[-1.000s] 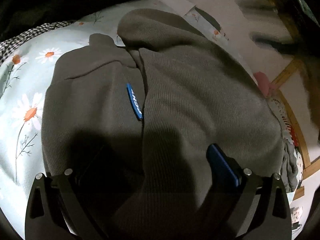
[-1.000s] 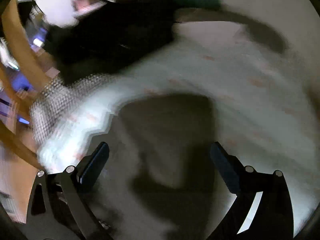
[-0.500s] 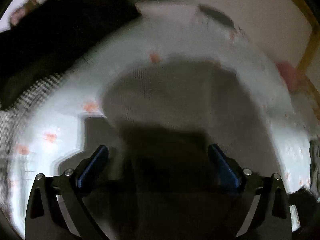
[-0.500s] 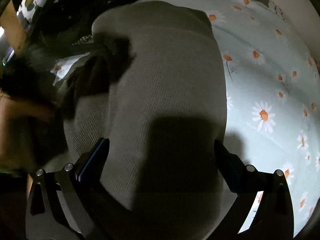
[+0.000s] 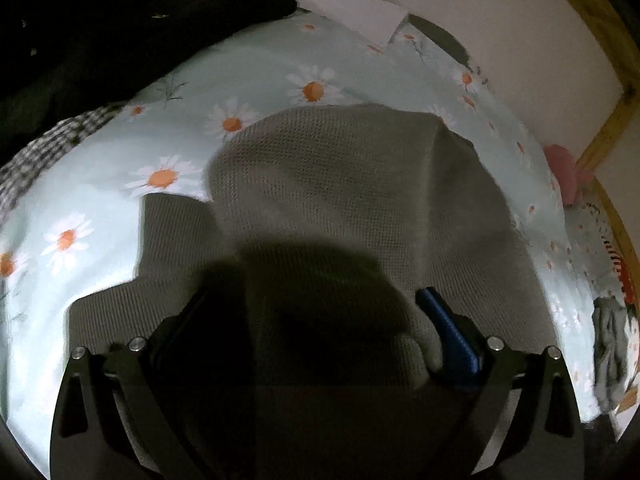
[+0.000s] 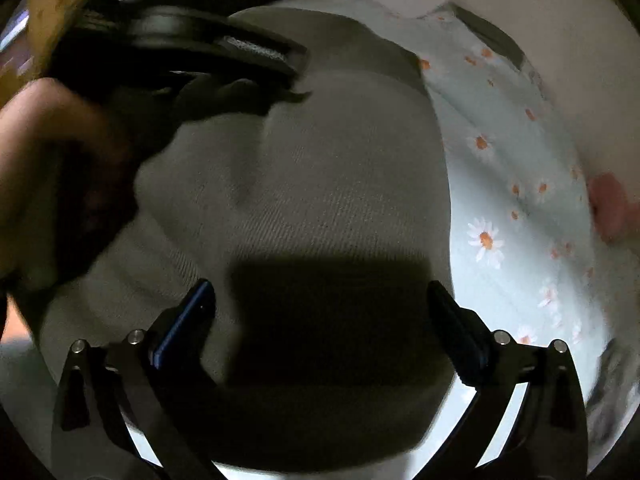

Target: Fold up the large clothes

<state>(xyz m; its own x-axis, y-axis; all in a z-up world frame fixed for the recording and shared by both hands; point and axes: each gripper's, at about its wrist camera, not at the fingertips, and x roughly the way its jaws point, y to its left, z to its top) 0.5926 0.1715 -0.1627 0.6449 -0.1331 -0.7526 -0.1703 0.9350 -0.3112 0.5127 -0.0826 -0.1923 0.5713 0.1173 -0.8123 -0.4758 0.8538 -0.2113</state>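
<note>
A grey-brown knit sweater (image 5: pixel 340 184) lies folded on a pale daisy-print bedsheet (image 5: pixel 100 200). My left gripper (image 5: pixel 312 320) is open, low over the sweater's near part; fabric bunches against the right blue pad (image 5: pixel 444 320). In the right wrist view the same sweater (image 6: pixel 320 168) fills the middle. My right gripper (image 6: pixel 320 304) is open, just above the sweater. The left gripper (image 6: pixel 192 48) and the hand (image 6: pixel 48 152) holding it show blurred at upper left, over the sweater's far edge.
Dark clothes (image 5: pixel 100 20) and a checked cloth (image 5: pixel 48 148) lie at the sheet's far left. A white wall and wooden bed frame (image 5: pixel 608 128) run along the right. A pink item (image 5: pixel 564 168) and small clothes (image 5: pixel 608 320) sit at the right edge.
Both views have swung quickly over the sweater. The left gripper has come closer and lower over its near part. The right gripper now hovers over the sweater's middle, with the left hand in its view.
</note>
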